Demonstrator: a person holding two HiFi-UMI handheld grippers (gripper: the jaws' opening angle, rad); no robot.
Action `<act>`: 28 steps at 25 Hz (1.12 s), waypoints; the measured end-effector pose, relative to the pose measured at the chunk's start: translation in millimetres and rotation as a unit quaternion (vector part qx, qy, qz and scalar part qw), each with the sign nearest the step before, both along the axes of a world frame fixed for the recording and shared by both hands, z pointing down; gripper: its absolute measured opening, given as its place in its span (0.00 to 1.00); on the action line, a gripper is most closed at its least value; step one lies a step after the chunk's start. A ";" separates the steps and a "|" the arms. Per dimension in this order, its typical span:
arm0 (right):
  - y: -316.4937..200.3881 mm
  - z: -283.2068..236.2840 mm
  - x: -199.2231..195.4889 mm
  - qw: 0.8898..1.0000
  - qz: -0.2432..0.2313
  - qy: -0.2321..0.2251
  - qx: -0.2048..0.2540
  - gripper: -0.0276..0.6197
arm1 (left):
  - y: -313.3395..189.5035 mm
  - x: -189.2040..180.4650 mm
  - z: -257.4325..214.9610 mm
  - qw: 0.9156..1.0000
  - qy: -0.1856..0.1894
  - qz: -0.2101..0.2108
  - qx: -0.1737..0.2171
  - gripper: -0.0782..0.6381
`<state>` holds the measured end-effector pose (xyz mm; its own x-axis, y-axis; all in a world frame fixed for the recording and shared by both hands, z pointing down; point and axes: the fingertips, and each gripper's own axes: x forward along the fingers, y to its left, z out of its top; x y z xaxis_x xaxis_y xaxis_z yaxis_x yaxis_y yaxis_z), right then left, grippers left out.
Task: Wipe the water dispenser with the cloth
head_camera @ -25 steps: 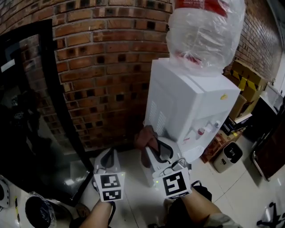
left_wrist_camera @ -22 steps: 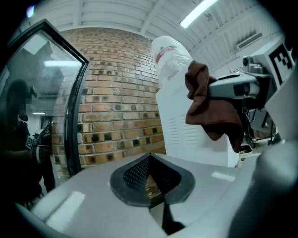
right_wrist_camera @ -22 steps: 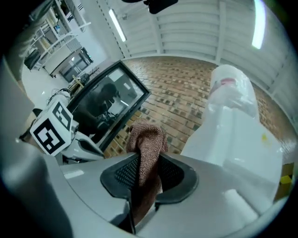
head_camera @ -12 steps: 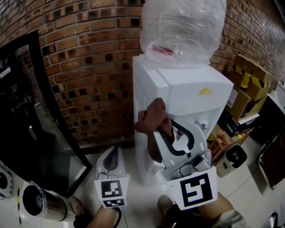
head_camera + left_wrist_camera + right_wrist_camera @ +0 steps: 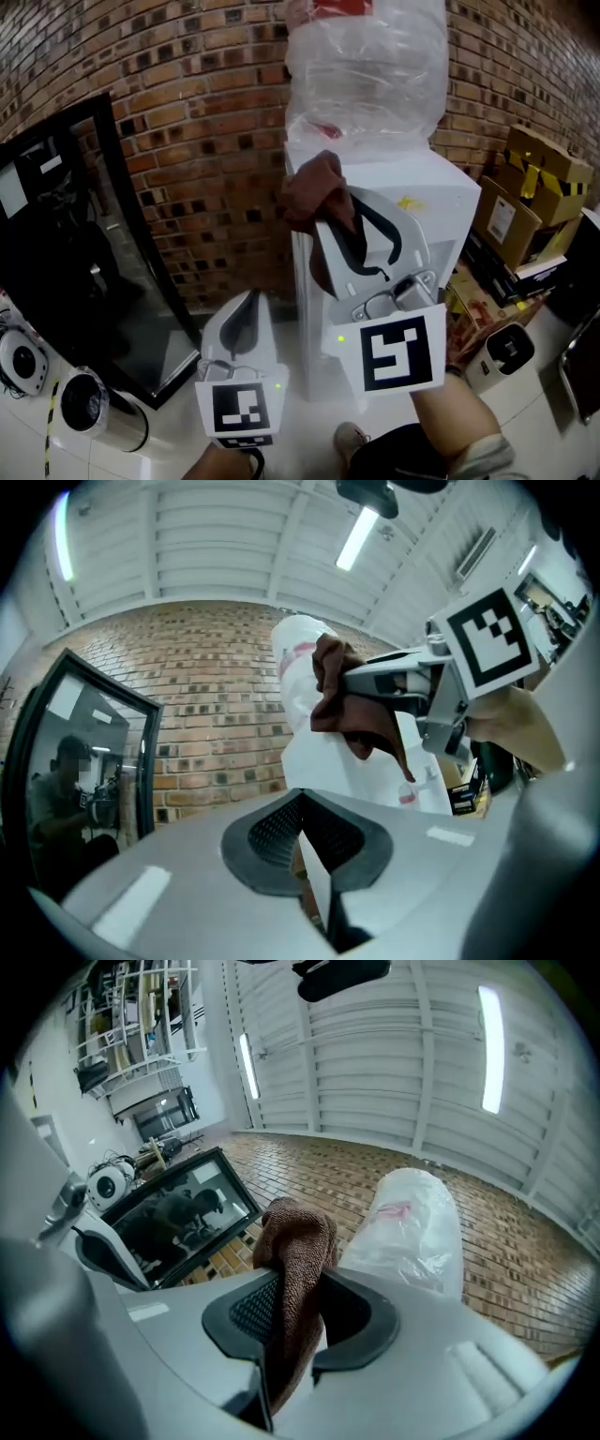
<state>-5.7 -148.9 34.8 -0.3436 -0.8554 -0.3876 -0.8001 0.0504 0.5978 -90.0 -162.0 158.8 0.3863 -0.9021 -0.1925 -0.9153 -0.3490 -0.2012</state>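
Brick wall (image 5: 187, 141) behind water dispenser (image 5: 442, 199); cloth (image 5: 314, 192) clamped in right gripper (image 5: 330, 217) (left gripper (image 5: 246, 317) closed, empty).

A storeroom-like workspace: bare brick wall (image 5: 187, 122), ribbed ceiling (image 5: 206, 536) with tube lights (image 5: 356, 538), stacked cardboard boxes (image 5: 539, 178), water dispenser (image 5: 450, 208).

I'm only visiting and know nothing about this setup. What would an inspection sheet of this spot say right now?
Surface: pale tiled floor.
Job's things: white water dispenser with a plastic-wrapped bottle on top; brown cloth held near its top, contact unclear.
Clutter: cardboard boxes, steel canister.
Grippers: right hand-held gripper shut on cloth; left hand-held gripper shut, empty.
Cables: nothing seen.
Surroundings: brick wall, dark glass panel.
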 end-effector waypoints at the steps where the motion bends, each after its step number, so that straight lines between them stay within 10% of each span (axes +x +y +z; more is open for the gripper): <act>1: -3.8 -2.9 0.8 1.000 0.008 -0.001 0.000 0.20 | 1.3 1.4 -1.2 1.000 -0.001 -0.003 0.003 0.11; 18: -30.5 2.2 35.7 0.991 0.115 0.049 -0.047 0.20 | 40.6 9.4 -9.4 0.997 0.072 0.017 -0.013 0.11; 28: -27.3 -8.8 143.9 0.986 0.157 -0.005 -0.054 0.20 | 49.5 111.8 22.3 0.996 -0.011 0.088 -0.033 0.11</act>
